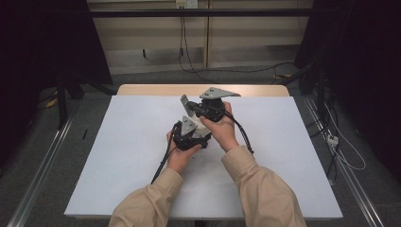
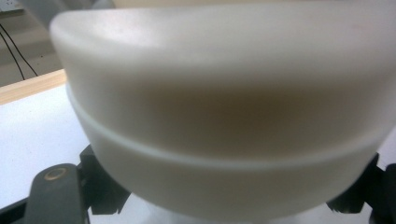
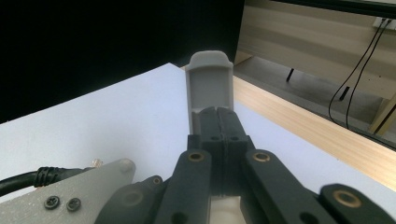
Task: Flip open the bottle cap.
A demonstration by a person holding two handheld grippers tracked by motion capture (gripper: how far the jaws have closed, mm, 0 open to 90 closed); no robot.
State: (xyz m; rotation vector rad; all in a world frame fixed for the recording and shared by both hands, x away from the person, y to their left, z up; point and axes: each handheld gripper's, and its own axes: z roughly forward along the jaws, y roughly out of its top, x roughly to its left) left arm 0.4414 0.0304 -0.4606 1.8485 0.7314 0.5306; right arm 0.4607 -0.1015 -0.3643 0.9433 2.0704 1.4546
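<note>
A white rounded container (image 2: pixel 224 121) sits very close in the left gripper view, with a black finger (image 2: pixel 56 196) at each side of its lower body. My left gripper (image 1: pixel 197 136) is shut on it at mid-table. A pale grey flap with a rounded top (image 3: pixel 210 84) stands upright from the container. My right gripper (image 3: pixel 216 114) is shut on the flap's lower part, jaws pressed together. In the high view the right gripper (image 1: pixel 195 109) is just behind the left one, and the flap (image 1: pixel 184 100) sticks up to the left.
A white sheet (image 1: pixel 127 156) covers the table, and a wooden edge (image 1: pixel 156 89) shows along the far side. Cables (image 1: pixel 163 163) trail from both grippers toward the person. Dark curtains and floor cables surround the table.
</note>
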